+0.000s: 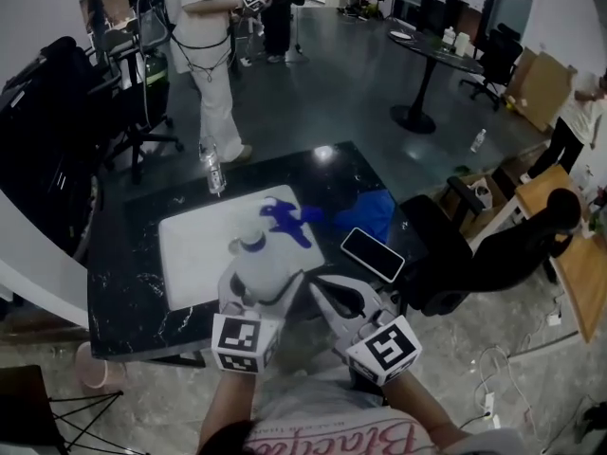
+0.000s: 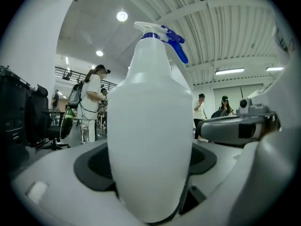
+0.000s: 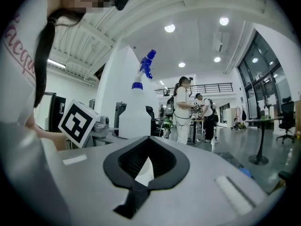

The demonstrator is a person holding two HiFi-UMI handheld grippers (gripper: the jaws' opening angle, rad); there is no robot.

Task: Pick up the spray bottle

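The white spray bottle (image 1: 256, 265), blue trigger on top, stands upright, clamped between the left gripper's (image 1: 262, 290) jaws over the white mat's (image 1: 190, 245) near edge on the dark table (image 1: 123, 301); just beside it, the right gripper (image 1: 330, 297) is closed on nothing

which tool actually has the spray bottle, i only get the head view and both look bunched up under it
Observer: The left tool. Its own view shows both jaws pressed against the white body of the spray bottle.
Operator: is the right one helping
Observer: No. The right tool is closed with nothing between its jaws, and the bottle stands off to its left.
Operator: bottle straight or tipped
Observer: Upright in the left gripper view, with the blue trigger on top pointing right.
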